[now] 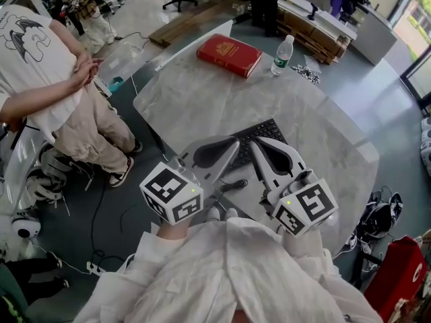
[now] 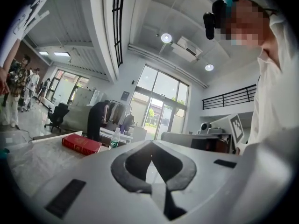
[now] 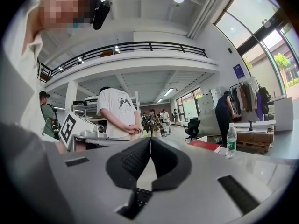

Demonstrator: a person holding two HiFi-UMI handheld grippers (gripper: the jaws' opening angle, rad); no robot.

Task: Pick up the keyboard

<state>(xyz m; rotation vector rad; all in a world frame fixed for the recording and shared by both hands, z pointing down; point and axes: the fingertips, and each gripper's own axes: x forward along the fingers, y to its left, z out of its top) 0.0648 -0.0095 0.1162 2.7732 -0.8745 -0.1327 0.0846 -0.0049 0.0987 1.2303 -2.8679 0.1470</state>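
Now both closed, empty: left gripper (image 1: 235, 142) and right gripper (image 1: 259, 140), tips side by side over keyboard (image 1: 269, 128) on table (image 1: 195, 99); red book (image 1: 229, 54) at 12 o'clock, bottle (image 1: 283, 54) 1 o'clock.

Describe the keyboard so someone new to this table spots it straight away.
Find the big pale marble table. On its near side, partly hidden behind the tips of the left gripper and right gripper, lies the keyboard. It is the only flat black thing with rows of keys; the red book and water bottle sit at the far edge.
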